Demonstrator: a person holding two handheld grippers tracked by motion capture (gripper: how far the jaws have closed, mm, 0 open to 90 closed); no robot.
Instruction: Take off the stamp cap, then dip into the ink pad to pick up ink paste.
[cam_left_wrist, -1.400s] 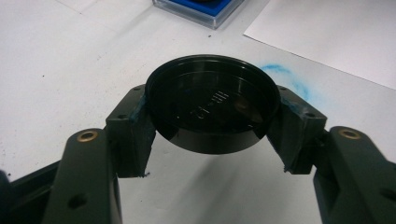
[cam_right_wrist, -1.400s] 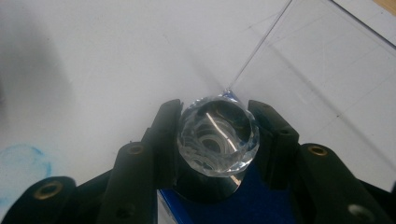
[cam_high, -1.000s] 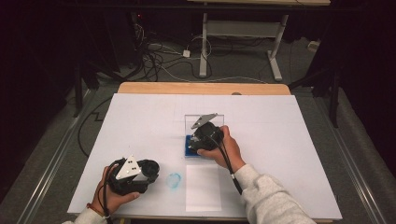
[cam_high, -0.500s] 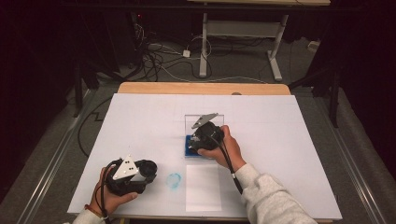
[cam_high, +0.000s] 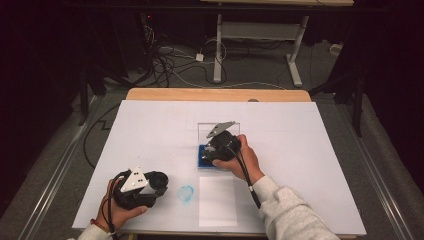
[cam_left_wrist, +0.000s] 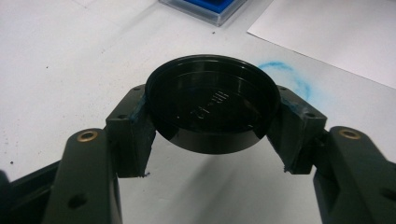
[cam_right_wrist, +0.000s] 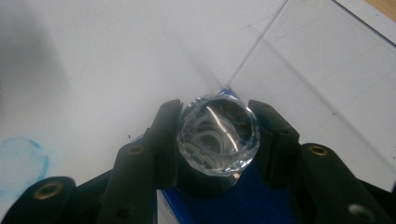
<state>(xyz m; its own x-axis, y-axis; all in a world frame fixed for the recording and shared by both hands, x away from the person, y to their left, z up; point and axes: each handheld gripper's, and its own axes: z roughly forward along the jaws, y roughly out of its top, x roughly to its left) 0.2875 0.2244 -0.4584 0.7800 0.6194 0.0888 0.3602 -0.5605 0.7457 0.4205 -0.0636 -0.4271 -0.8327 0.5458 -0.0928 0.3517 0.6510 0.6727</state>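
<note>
A round black lid (cam_left_wrist: 212, 105) was clamped in the left tool (cam_high: 159, 184) just above the desk (cam_high: 310, 130), beside a blue ink smear (cam_high: 186, 193). A stamp with a faceted clear knob (cam_right_wrist: 218, 133) was gripped by the right tool (cam_high: 206, 155) (over the blue ink pad (cam_right_wrist: 243, 200)).

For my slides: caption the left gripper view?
Left gripper clamps a round black lid above the white table.
</note>
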